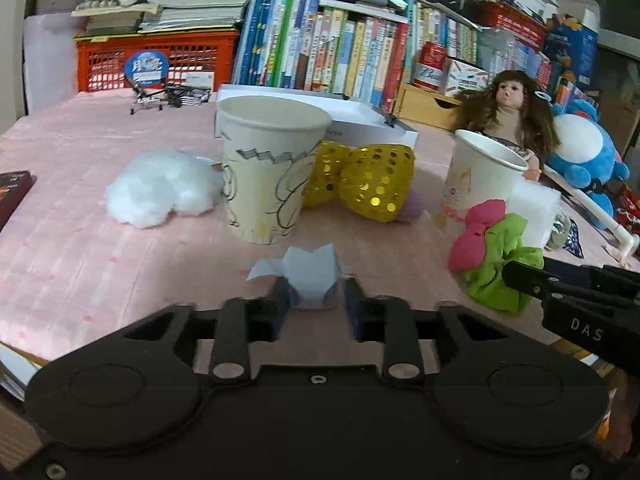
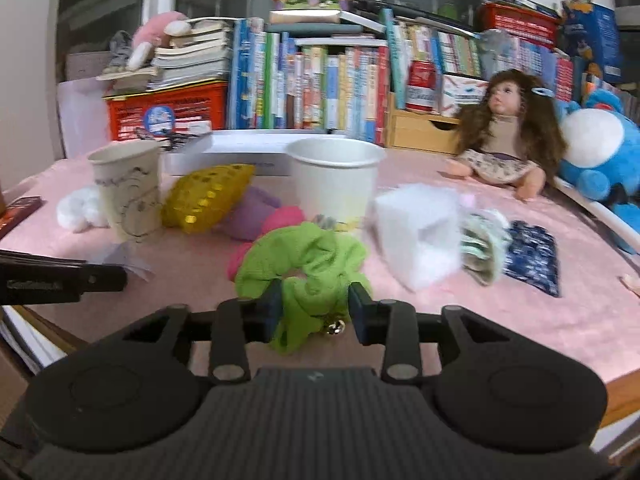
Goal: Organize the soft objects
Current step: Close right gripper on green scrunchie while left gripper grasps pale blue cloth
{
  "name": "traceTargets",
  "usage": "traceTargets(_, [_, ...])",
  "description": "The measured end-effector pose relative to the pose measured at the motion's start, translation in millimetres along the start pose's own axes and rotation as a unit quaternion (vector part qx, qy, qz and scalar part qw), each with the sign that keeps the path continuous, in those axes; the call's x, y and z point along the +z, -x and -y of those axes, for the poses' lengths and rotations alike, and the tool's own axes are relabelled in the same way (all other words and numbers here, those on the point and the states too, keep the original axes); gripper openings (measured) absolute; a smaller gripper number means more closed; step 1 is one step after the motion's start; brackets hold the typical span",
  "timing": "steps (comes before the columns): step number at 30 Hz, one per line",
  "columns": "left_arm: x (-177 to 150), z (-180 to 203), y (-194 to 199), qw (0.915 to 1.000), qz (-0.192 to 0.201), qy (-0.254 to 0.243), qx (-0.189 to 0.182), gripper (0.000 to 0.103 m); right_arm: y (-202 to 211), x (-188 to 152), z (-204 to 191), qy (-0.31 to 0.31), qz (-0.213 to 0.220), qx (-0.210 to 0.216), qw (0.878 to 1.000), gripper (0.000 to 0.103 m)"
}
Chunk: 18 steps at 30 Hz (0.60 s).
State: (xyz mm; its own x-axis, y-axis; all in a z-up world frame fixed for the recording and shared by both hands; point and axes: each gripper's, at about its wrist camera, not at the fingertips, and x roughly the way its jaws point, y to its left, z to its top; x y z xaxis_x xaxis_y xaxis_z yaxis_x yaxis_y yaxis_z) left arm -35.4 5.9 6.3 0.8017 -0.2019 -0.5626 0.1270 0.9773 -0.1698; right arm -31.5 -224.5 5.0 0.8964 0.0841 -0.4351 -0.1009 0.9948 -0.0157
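Note:
My left gripper (image 1: 314, 296) is shut on a small crumpled pale blue-white piece (image 1: 310, 276), just in front of a paper cup with pen drawings (image 1: 268, 176). My right gripper (image 2: 316, 304) is shut on a green scrunchie (image 2: 308, 264) with a small bell hanging under it. The scrunchie (image 1: 504, 256) also shows at the right of the left wrist view, beside a pink scrunchie (image 1: 476, 236). A plain white paper cup (image 2: 336, 180) stands behind it. White cotton fluff (image 1: 160, 188), a gold sequin bow (image 1: 372, 180) and a white foam block (image 2: 420, 232) lie on the pink mat (image 1: 100, 264).
A doll (image 2: 508, 132) and a blue plush (image 2: 600, 152) sit at the back right. A purple soft piece (image 2: 252, 216), a patterned cloth (image 2: 480, 248) and a dark blue pouch (image 2: 532, 256) lie nearby. A white box (image 1: 360, 116), a red crate (image 1: 156, 60) and rows of books line the back.

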Motion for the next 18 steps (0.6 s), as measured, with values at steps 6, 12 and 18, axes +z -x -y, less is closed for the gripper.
traceTargets(6, [0.5, 5.9, -0.4, 0.9997, 0.009, -0.020, 0.014, 0.056, 1.7, -0.1, 6.0, -0.004, 0.022, 0.010, 1.000, 0.079])
traceTargets(12, [3.2, 7.9, -7.7, 0.9990, 0.015, -0.034, 0.026, 0.062, -9.7, 2.3, -3.9, 0.010, 0.017, 0.021, 1.000, 0.088])
traceTargets(18, [6.8, 7.2, -14.8, 0.9992, 0.018, -0.022, 0.027, 0.062, -25.6, 3.6, -4.9, -0.023, 0.007, 0.025, 0.999, 0.089])
